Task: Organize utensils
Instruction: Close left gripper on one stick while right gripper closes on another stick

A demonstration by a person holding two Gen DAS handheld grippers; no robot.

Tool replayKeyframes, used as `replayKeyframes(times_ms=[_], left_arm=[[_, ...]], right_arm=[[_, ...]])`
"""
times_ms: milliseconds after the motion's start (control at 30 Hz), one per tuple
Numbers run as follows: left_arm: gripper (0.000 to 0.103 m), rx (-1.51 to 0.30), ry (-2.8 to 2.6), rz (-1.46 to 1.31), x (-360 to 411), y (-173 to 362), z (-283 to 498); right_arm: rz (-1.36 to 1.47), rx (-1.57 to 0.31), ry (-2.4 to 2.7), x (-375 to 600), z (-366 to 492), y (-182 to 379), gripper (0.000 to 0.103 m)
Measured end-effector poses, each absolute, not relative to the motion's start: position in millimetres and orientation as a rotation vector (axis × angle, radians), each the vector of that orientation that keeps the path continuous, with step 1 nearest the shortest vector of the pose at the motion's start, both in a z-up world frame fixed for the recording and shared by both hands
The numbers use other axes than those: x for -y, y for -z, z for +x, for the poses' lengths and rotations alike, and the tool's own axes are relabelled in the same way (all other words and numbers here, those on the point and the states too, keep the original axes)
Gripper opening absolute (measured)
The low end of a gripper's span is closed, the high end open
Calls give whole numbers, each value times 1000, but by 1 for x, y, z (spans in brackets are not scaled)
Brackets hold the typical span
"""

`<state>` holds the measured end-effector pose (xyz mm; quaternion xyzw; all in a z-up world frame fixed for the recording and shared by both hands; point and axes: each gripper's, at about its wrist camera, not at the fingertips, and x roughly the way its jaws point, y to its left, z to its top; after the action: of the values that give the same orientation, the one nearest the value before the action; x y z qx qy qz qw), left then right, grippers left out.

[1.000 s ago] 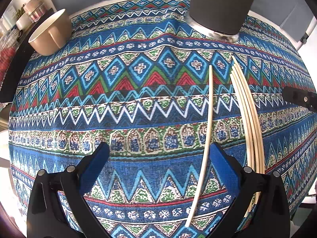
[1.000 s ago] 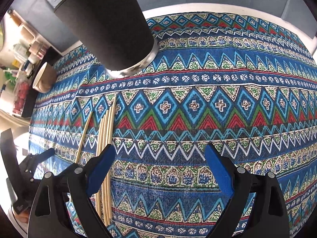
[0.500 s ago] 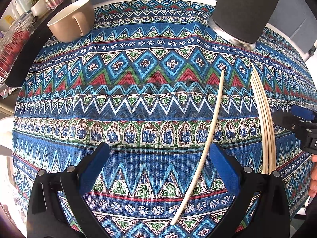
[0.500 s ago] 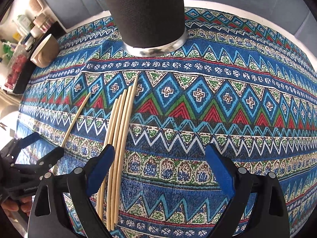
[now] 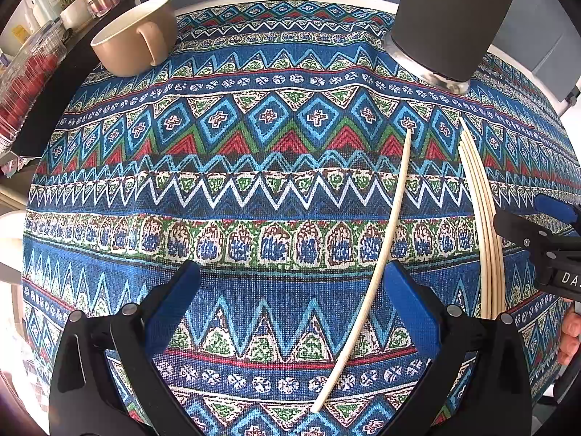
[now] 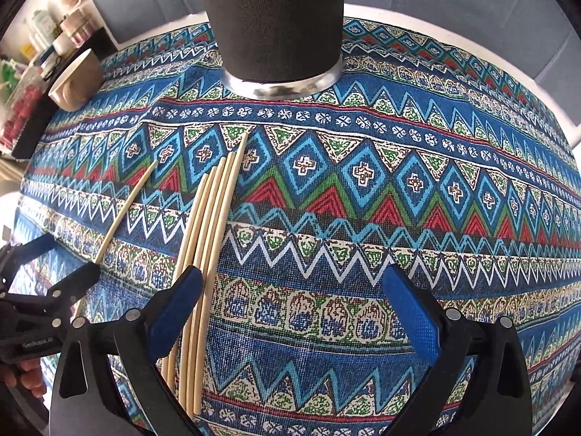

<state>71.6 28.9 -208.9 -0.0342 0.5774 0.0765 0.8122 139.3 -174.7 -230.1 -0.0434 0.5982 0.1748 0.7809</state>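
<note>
A lone pale chopstick [image 5: 385, 239] lies on the patterned tablecloth [image 5: 254, 189]. It runs between the fingers of my open left gripper [image 5: 290, 272], close to the right finger, and nothing presses on it. A bundle of several chopsticks [image 6: 214, 218] lies side by side to its right. My right gripper [image 6: 292, 276] hovers over the cloth with its jaws opening. Its left finger covers part of the bundle, and only cloth shows between the pads. A tall black cylindrical holder [image 6: 272, 18] with a metal base stands at the back.
A beige mug [image 5: 134, 40] stands at the back left near the cloth's edge. Jars and bottles [image 5: 54, 7] crowd a dark shelf beyond it. The right gripper [image 5: 544, 239] shows at the right edge of the left wrist view, beside the bundle [image 5: 486, 225].
The right gripper has swung left so the holder sits at top centre and the bundle reaches its left finger. In the left wrist view the scene has slid right and the right gripper has come in.
</note>
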Motion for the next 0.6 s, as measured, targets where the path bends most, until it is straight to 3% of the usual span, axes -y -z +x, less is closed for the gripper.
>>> replayKeyframes(times_ms=[600], left_arm=[[97,-1338,-217,-130,-35,212,82]], right_arm=[[-183,-1432,-357,171,164,226,94]])
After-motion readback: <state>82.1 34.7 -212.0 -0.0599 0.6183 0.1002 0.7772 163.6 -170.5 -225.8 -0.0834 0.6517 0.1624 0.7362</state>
